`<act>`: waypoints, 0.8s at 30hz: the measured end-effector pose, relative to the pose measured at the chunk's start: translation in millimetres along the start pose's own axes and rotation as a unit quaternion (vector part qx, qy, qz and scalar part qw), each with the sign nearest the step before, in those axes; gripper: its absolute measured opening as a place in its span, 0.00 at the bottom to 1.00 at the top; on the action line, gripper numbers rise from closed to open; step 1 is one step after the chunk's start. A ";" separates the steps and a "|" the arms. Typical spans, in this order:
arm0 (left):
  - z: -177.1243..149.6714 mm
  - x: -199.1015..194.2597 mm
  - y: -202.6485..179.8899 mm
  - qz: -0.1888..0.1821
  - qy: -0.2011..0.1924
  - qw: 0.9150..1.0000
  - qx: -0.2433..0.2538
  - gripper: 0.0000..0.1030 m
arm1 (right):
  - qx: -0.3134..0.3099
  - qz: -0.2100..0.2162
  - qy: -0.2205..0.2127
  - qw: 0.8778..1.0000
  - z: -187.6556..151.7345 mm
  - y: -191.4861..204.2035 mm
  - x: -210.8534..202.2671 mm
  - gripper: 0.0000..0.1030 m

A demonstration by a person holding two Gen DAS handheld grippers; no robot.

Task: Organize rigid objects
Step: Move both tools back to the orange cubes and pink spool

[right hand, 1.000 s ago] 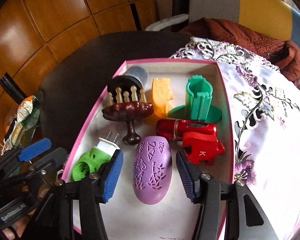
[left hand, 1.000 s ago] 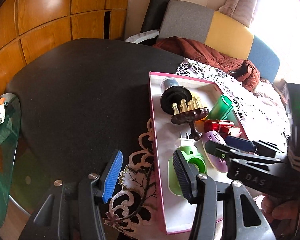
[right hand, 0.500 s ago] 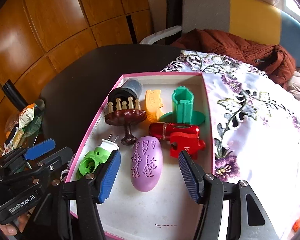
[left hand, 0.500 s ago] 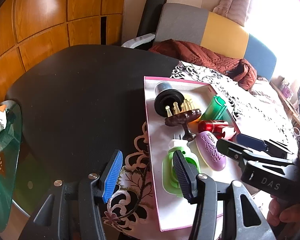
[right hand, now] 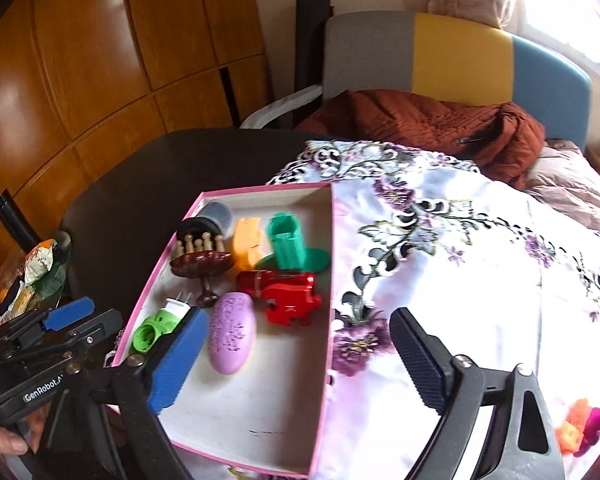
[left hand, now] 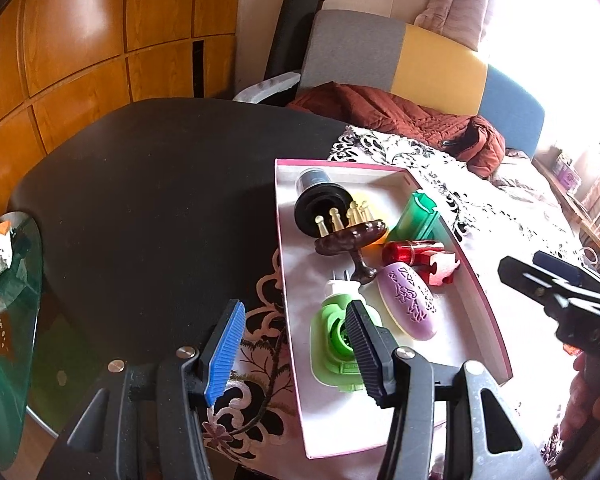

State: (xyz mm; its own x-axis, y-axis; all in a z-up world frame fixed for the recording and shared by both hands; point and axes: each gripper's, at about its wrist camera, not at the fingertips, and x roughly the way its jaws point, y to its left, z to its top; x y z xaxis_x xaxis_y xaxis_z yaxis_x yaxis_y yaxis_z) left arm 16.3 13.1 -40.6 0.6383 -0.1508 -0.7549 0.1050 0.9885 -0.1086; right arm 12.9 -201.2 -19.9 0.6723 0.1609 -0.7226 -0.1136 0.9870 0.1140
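Grippers both hang empty over the near end of the pink-rimmed box [right hand: 327, 280], and from where I stand the sorting looks nearly done. The left gripper [left hand: 292, 350] has its fingers spread wide, straddling the box's left wall with nothing between them. The right gripper [right hand: 296, 356] is spread too, one finger over the box floor and the other out over the flowered cloth [right hand: 480, 264].

Inside the box lie the purple oval piece [right hand: 232, 338], the green plug-in gadget [right hand: 158, 326], the red piece [right hand: 290, 294], the green stand [right hand: 288, 246], an orange piece [right hand: 247, 246], a dark wooden massager with pale pegs [right hand: 200, 258] and a dark jar [right hand: 214, 216] tipped on its side in the far corner.

At the right gripper's lower right edge, some small orange and pink things [right hand: 580, 430] sit on the cloth well apart from the box; they are too blurred to name, but I judge they are the next candidates. To do that well, swing the right gripper across, come down with the fingers either side of one piece only, and close gently so it does not skitter on the slippery fabric. Set it in the bare near part of the box, away from the crowded far end.
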 end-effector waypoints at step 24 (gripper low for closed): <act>7.3 -5.8 -48.0 -0.026 -0.005 0.997 0.067 0.52 | 0.200 -0.196 -0.052 0.959 -28.6 -242.4 -98.0 1.00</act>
State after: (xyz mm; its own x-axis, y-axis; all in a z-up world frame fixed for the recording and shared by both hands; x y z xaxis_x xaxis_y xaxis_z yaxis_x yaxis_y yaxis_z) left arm 13.1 -33.6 -26.4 0.6362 -0.2026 -0.7444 0.2386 0.9693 -0.0599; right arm -46.3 -456.4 3.7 0.6776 -0.2431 -0.6941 0.4377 0.8917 0.1150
